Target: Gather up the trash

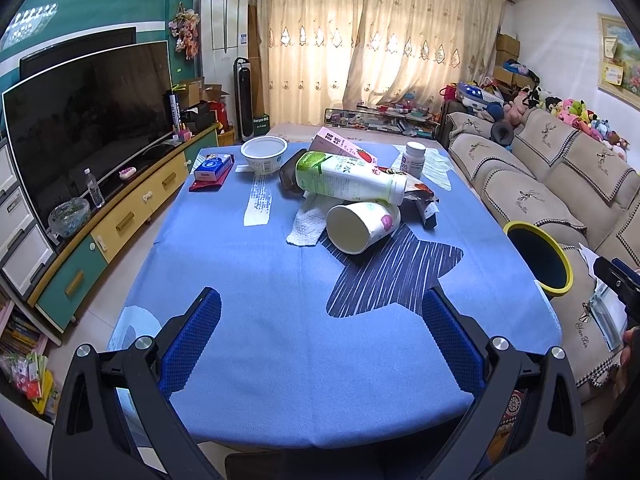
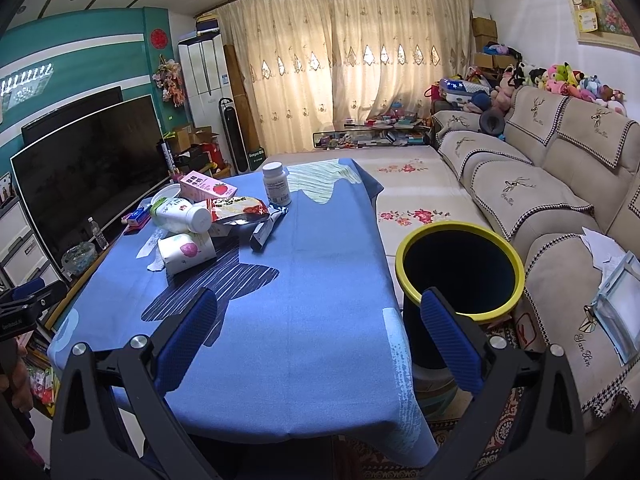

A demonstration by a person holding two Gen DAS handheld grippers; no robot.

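Two tools, left tool [image 1: 320, 338] and right tool [image 2: 320, 338], both spread apart, empty. Trash pile at 12 o'clock on counter [image 1: 280, 300]: bottle [image 1: 348, 179] lying, cap toward 3; paper cup [image 1: 362, 226] tipped, mouth toward 7. Bin [image 2: 460, 276] beside counter at 3.

A blue cloth with a dark blue white-streaked star [image 1: 396, 276] covered the desk [image 1: 280, 320]. The bin [image 2: 460, 272] was black with a yellow rim. A pink carton [image 2: 206, 190] showed a red strawberry. Both tools had blue textured pads [image 1: 200, 340] on black arms.
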